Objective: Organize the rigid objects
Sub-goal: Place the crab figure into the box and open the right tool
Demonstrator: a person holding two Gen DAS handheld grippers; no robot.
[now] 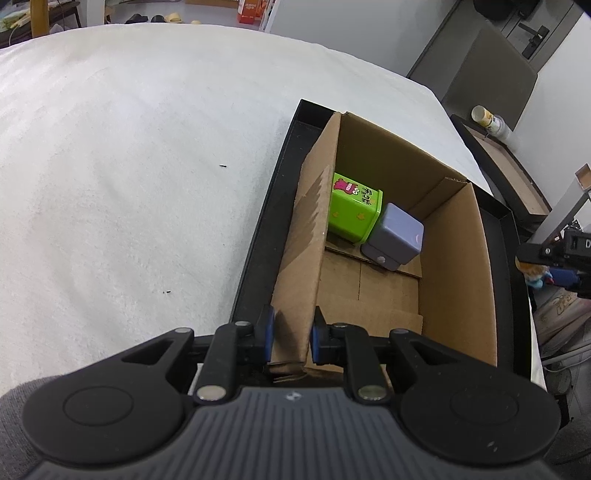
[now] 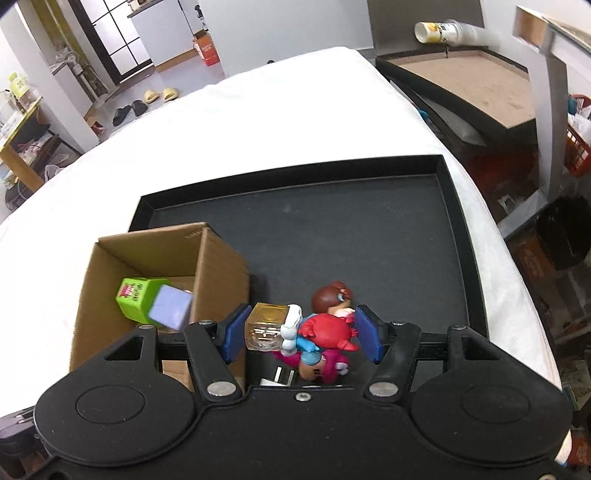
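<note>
A cardboard box stands in a black tray on a white cloth. Inside lie a green tin and a lilac cube, touching. My left gripper is shut on the box's left wall. In the right wrist view my right gripper is open around a cluster on the tray: a clear amber cube, a red figurine with a brown head, and a pink and blue toy. The box, the tin and the lilac cube sit to its left.
The white cloth spreads wide to the left of the tray. A second tray with a brown floor and paper cups stands beyond the table's right edge. The right gripper shows at the left view's right edge.
</note>
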